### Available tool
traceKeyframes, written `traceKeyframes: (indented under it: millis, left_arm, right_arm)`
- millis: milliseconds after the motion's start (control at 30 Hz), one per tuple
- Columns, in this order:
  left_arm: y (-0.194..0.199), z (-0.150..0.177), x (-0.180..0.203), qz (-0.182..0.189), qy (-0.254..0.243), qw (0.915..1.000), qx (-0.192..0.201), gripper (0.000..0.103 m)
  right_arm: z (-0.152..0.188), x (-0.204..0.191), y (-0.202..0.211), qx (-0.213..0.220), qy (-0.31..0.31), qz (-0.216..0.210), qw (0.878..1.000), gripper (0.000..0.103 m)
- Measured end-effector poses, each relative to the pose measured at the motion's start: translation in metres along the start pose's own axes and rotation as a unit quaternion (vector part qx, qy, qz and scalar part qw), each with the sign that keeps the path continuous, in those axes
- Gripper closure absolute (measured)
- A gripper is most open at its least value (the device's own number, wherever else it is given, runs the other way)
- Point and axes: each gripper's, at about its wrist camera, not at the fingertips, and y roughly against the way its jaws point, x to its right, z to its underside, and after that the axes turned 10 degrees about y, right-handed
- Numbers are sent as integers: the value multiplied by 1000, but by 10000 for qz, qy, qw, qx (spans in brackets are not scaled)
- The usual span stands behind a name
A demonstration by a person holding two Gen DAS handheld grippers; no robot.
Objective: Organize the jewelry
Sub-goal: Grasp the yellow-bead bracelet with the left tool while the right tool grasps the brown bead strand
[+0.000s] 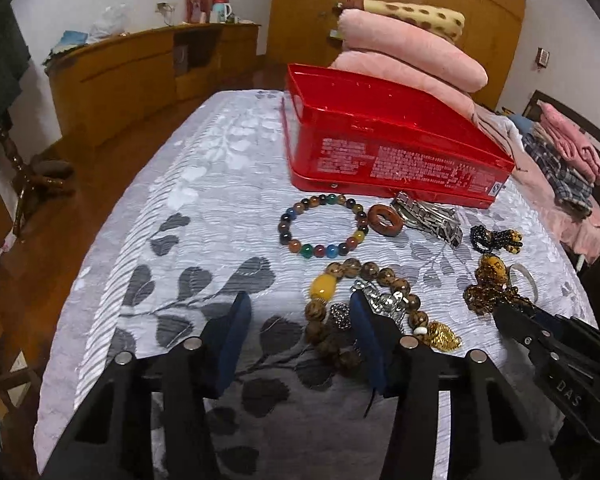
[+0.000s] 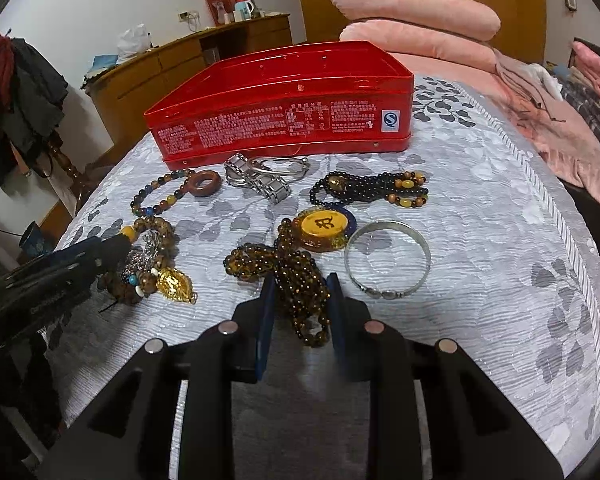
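Note:
An open red tin box stands on the grey leaf-patterned bedspread. Jewelry lies in front of it: a multicolour bead bracelet, a wooden ring, a metal watch band, a brown bead bracelet with a yellow bead, and a gold pendant. My left gripper is open, its right finger beside the brown bracelet. My right gripper is open with its fingers either side of a brown bead necklace with a yellow pendant. A silver bangle lies just right.
A black bead strand with yellow beads lies near the box. Folded pink blankets and clothes are piled behind and to the right. A wooden cabinet stands across the floor at left.

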Motion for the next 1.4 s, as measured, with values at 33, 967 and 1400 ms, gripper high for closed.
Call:
traceKeyframes:
  millis: [33,967,1400]
  left_arm:
    - [-3,-2,1,17,-17,10000,-29,52]
    - [-8,-1,12,291,-305,9991,-107,88]
    - [39,-8,9,1063,34,9933,447,90]
  right_arm:
    - [-1,0,-1,-2,-2,-5,10000,78]
    - [-2,-5,-3,-67,111,116,9998,79]
    - [-8,-1,24,209,41,31,9998,83]
